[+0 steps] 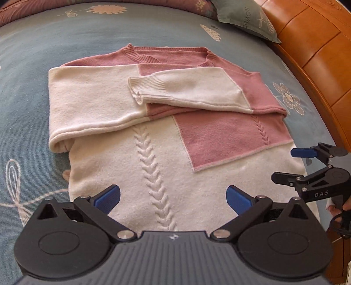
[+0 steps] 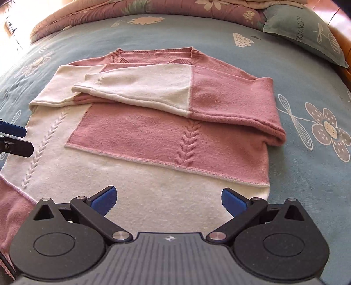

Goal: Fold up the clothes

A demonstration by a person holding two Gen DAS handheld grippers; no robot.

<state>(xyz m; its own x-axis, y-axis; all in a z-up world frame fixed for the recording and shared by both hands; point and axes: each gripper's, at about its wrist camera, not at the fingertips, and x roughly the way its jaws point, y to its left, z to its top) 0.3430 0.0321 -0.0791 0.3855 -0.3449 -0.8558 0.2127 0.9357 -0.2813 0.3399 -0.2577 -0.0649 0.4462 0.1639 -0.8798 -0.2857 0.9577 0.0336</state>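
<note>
A pink and cream knitted sweater (image 1: 153, 136) (image 2: 153, 136) lies flat on the bed, neckline at the far end. Both sleeves are folded across the chest, the cream cuff (image 1: 140, 89) lying on top. My left gripper (image 1: 173, 199) hovers open above the cream lower part by the cable braid, nothing between its blue pads. My right gripper (image 2: 167, 200) hovers open over the cream hem area. In the left wrist view the right gripper (image 1: 283, 164) shows at the sweater's right edge, jaws apart. The left gripper's fingertips (image 2: 15, 136) show at the left edge of the right wrist view.
The blue floral bedsheet (image 1: 33, 65) (image 2: 307, 76) surrounds the sweater. A grey-green pillow (image 1: 248, 17) (image 2: 307, 28) lies at the far right. An orange wooden bed frame (image 1: 318, 48) curves along the right. A pink quilt (image 2: 109, 11) lines the far edge.
</note>
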